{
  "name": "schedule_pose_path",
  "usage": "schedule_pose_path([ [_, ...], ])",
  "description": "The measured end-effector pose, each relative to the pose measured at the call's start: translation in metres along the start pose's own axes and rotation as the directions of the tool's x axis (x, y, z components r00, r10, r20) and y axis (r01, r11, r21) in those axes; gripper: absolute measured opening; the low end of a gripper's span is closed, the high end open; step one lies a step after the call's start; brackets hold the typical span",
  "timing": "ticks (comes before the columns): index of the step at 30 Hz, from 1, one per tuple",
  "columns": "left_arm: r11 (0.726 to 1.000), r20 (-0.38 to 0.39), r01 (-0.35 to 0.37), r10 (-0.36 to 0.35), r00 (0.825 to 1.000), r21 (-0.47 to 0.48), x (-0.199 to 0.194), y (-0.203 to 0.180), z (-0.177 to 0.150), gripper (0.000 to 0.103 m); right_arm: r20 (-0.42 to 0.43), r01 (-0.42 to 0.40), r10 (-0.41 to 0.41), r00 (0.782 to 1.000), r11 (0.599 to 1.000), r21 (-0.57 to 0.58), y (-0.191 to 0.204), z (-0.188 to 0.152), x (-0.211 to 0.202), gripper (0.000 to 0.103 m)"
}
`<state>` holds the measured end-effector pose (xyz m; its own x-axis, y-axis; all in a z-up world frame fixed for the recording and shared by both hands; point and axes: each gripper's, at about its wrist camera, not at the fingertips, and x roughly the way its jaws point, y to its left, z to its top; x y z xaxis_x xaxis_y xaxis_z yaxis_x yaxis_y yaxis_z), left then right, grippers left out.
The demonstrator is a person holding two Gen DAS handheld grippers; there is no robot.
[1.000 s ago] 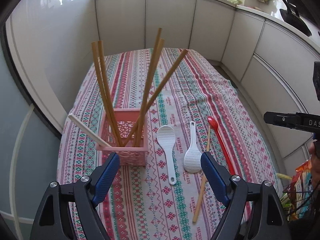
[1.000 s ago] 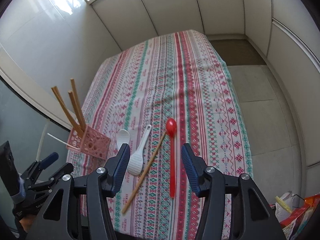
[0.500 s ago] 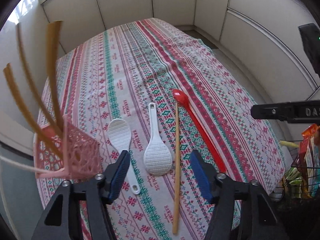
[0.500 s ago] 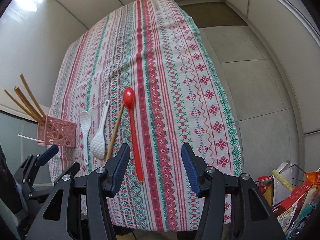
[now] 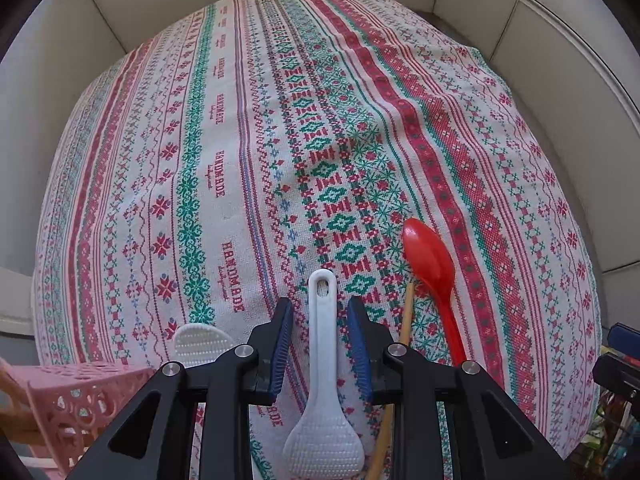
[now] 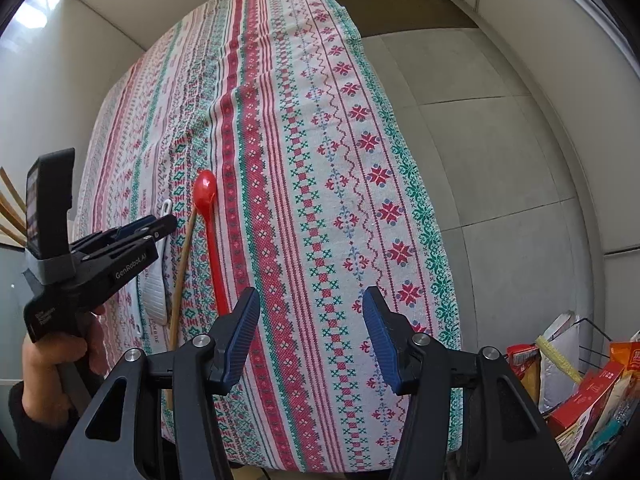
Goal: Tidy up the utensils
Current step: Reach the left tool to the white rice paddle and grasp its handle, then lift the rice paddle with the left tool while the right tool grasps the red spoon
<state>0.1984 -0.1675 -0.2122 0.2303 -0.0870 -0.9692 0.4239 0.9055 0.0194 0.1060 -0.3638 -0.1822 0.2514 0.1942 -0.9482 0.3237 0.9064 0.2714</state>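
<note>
In the left wrist view a white rice paddle [image 5: 323, 344] lies on the striped cloth, its handle between the two blue fingers of my left gripper [image 5: 320, 316], which is open with gaps on both sides. A second white paddle [image 5: 200, 340] lies left of it, a wooden chopstick [image 5: 405, 320] and a red spoon [image 5: 434, 276] to the right. The pink basket [image 5: 76, 400] stands at the lower left. My right gripper [image 6: 310, 312] is open and empty above the table's front right part. The right wrist view shows the left gripper [image 6: 160, 226] low over the paddle [image 6: 154, 292], beside the red spoon [image 6: 208, 224].
The table [image 6: 360, 160] has its right edge over a tiled floor. A wire rack with snack packets [image 6: 580, 392] stands by the front right corner. Chopsticks [image 6: 10, 208] stick up from the basket at the far left. White cabinets surround the table.
My left gripper has dropped down and forward and narrowed around the white paddle's handle. My right gripper has shifted right, away from the utensils.
</note>
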Motion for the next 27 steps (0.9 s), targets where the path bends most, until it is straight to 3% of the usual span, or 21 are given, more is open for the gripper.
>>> schedule_pose_path([
  [3,1.000,-0.010,0.007,-0.006,1.000,0.012,0.001,-0.001,0.001,0.026,-0.004,0.004,-0.004,1.000,1.000,-0.004,0.001,0.002,0.003,0.056],
  [6,1.000,-0.017,0.015,-0.015,1.000,0.024,0.000,-0.001,0.001,0.015,-0.004,0.008,-0.008,1.000,1.000,-0.007,0.002,0.003,0.005,0.056],
  [8,0.999,-0.007,0.009,-0.008,1.000,0.036,0.000,-0.002,0.000,0.015,-0.004,0.011,-0.011,1.000,1.000,-0.002,0.002,0.003,0.005,0.056],
  [17,0.997,0.110,-0.038,0.031,0.993,0.063,-0.031,-0.006,-0.022,0.014,0.006,0.004,-0.004,1.000,1.000,-0.001,0.007,0.003,0.003,0.056],
  [27,0.998,0.251,0.019,-0.034,0.967,0.063,-0.102,0.001,-0.040,0.014,0.020,-0.030,0.030,0.999,0.999,-0.015,0.014,0.005,-0.002,0.056],
])
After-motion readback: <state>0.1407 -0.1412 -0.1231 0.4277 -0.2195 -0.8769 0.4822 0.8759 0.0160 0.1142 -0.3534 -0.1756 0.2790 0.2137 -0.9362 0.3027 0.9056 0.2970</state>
